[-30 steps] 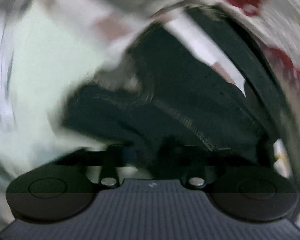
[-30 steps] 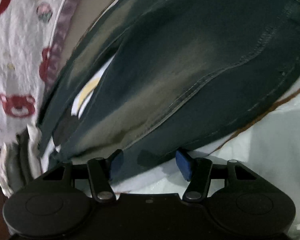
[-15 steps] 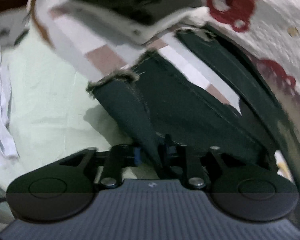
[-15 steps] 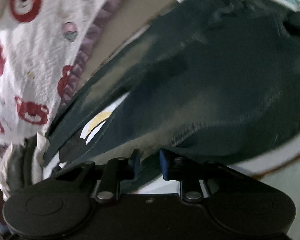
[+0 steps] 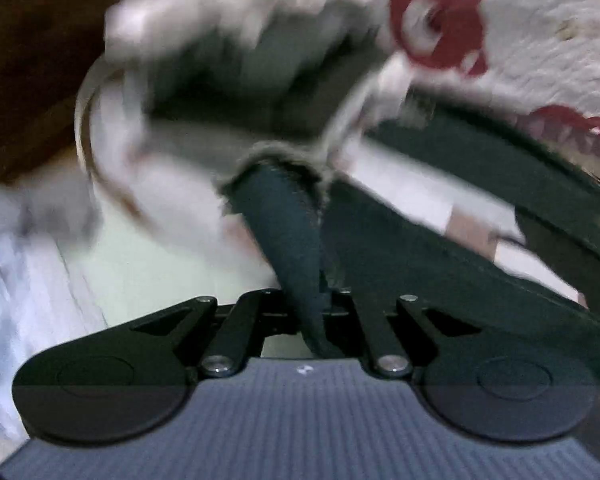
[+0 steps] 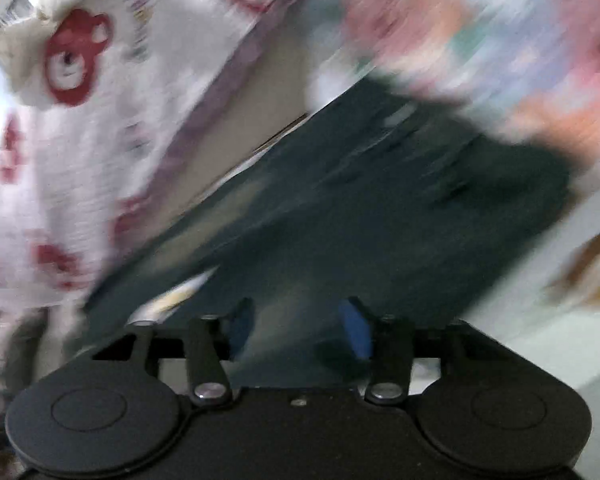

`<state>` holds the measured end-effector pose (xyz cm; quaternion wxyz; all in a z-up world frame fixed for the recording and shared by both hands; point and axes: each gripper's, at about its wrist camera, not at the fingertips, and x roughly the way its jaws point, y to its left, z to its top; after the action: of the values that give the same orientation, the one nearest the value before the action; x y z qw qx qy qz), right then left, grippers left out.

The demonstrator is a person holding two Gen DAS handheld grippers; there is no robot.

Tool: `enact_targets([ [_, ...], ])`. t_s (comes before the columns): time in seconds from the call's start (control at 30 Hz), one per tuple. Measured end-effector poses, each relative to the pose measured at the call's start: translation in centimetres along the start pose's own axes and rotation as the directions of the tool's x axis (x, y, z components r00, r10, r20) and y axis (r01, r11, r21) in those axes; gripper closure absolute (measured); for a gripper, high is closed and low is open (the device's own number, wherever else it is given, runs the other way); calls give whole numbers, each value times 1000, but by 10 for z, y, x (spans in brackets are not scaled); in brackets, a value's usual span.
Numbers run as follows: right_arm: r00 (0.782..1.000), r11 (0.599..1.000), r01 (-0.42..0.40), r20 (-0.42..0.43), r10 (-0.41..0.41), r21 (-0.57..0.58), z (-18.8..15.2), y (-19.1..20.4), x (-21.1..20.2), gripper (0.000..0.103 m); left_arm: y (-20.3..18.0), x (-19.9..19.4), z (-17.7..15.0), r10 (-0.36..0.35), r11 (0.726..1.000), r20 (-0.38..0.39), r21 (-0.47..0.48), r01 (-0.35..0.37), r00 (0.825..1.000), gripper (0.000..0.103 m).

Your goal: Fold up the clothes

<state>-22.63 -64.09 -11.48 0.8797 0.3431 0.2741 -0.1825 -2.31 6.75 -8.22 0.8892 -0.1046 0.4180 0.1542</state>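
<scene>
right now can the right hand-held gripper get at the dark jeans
Probably yes: the dark jeans already lie between the open fingers of the right hand-held gripper, with nothing in the way. The picture is blurred, so contact is unclear.

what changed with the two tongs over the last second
The right tongs, pinched on the dark jeans half a second ago, have opened and let go. The left tongs stayed shut on the frayed jeans hem, which now stands nearer the camera.

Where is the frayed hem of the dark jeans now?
In the left wrist view, the frayed hem is at centre, just ahead of the left hand-held gripper that clamps that jeans leg, below the bear-print blanket.
</scene>
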Motion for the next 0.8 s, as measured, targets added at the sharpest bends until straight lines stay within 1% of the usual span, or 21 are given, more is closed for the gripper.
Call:
enact_targets([
  [0.03, 997, 997, 71, 20, -71, 17, 1, -14, -2, 45, 2, 4, -2, 1, 1000, -27, -13, -1, 1000, 98],
  [0.07, 994, 993, 106, 33, -108, 59, 1, -27, -3, 45, 4, 4, -1, -6, 1000, -25, -25, 5, 1000, 98],
  [0.1, 994, 988, 97, 43, -102, 117, 1, -39, -4, 45, 6, 1, 0, -15, 999, -15, -36, 14, 1000, 98],
  [0.17, 996, 973, 50, 67, -66, 225, 4, -63, -5, 45, 5, -6, 2, -16, 1000, 16, -23, 16, 1000, 98],
  [0.2, 995, 968, 43, 73, -63, 246, 7, -69, -5, 45, 3, -8, 1, -10, 1000, 26, -8, 10, 1000, 98],
  [0.27, 994, 971, 65, 68, -83, 229, 14, -69, 1, 45, -1, -12, 0, 6, 1000, 40, 25, -8, 999, 98],
  [0.3, 993, 974, 83, 62, -98, 211, 18, -69, 5, 43, -1, -12, -1, 9, 999, 44, 30, -11, 999, 98],
  [0.33, 992, 974, 109, 43, -120, 197, 22, -68, 11, 39, -1, -12, -1, 11, 999, 47, 31, -12, 999, 98],
  [0.37, 989, 972, 142, 12, -147, 185, 25, -68, 18, 38, -1, -13, -2, 12, 999, 49, 32, -14, 999, 98],
  [0.47, 983, 979, 181, -33, -178, 92, 37, -71, 35, 38, 0, -13, -4, 16, 999, 56, 35, -18, 998, 98],
  [0.53, 979, 979, 203, -29, -202, 8, 45, -73, 43, 38, 0, -13, -5, 19, 999, 61, 37, -21, 998, 98],
  [0.57, 976, 976, 217, -21, -217, -13, 48, -76, 45, 38, 0, -14, -5, 20, 999, 64, 38, -23, 998, 98],
  [0.6, 977, 977, 211, -6, -211, 3, 50, -82, 45, 38, 0, -14, -6, 22, 999, 66, 39, -24, 998, 98],
  [0.63, 982, 982, 188, 12, -188, 36, 51, -88, 45, 34, 0, -16, -6, 24, 999, 67, 36, -26, 997, 98],
  [0.67, 985, 985, 170, 25, -171, 40, 53, -90, 48, 31, -2, -16, -6, 32, 998, 62, 50, -35, 998, 98],
  [0.7, 987, 987, 158, 35, -159, 21, 55, -89, 52, 25, -5, -16, -5, 42, 996, 55, 70, -46, 998, 98],
  [0.73, 988, 989, 147, 44, -147, 3, 57, -89, 56, 26, -8, -16, -3, 52, 994, 49, 90, -56, 997, 98],
  [0.77, 989, 989, 141, 39, -140, -40, 61, -85, 60, 37, -11, -16, -2, 62, 992, 43, 110, -67, 997, 98],
  [0.8, 993, 990, 114, 37, -112, -81, 68, -81, 59, 84, -14, -16, -1, 72, 988, 37, 130, -77, 997, 98],
])
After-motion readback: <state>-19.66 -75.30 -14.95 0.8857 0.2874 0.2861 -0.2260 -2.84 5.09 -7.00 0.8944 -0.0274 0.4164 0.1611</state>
